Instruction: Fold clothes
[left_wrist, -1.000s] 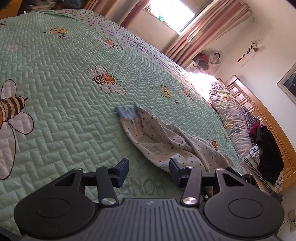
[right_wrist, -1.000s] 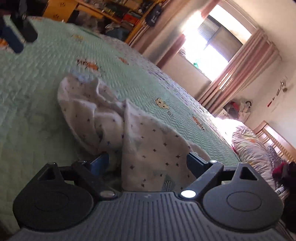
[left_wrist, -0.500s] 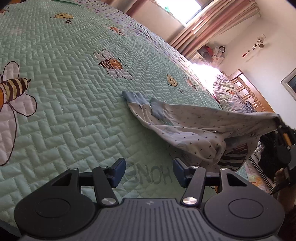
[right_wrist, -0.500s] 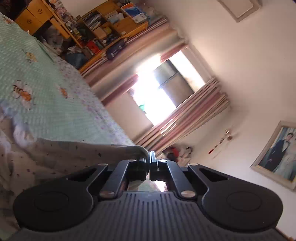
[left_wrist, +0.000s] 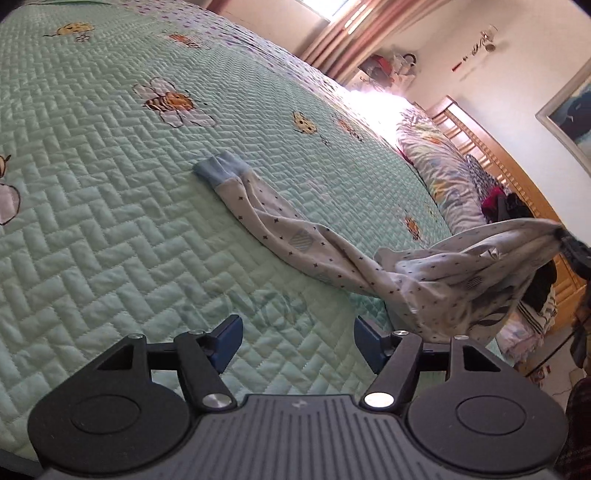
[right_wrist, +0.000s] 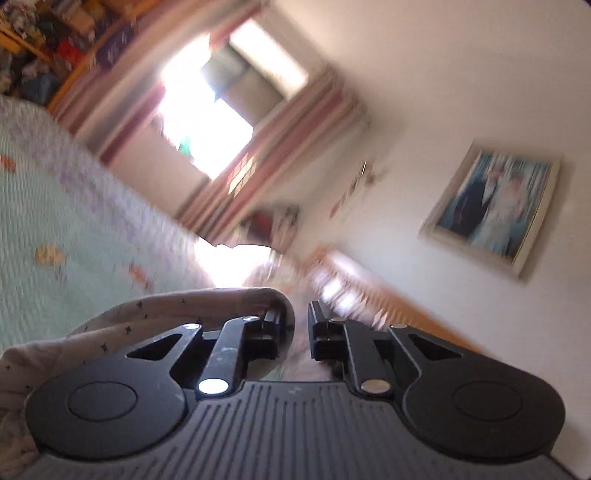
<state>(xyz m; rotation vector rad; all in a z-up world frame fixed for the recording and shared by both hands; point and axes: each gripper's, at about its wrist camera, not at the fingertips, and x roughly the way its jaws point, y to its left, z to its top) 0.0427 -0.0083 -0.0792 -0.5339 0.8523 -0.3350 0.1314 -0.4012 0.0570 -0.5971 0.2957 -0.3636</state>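
One bed (left_wrist: 110, 221) is seen, with one green cover. One small white garment (left_wrist: 332, 251) with dark stars is counted, and one blue cuff (left_wrist: 218, 170) is seen on it. Two tongs are counted: the left tongs (left_wrist: 297, 343) and the right tongs (right_wrist: 301, 328). Four whole bees are counted on the cover in the left view; one big bee (left_wrist: 173, 101) is plain. One window (right_wrist: 207, 110) and one framed picture (right_wrist: 495, 206) are seen. One pile of dark clothes (left_wrist: 517, 206) is counted.

Faint stitched lettering is showing on the green quilt (left_wrist: 110, 229), just beyond the left gripper (left_wrist: 297, 341); individual letters are not resolving. No other text, label or number is appearing legibly.
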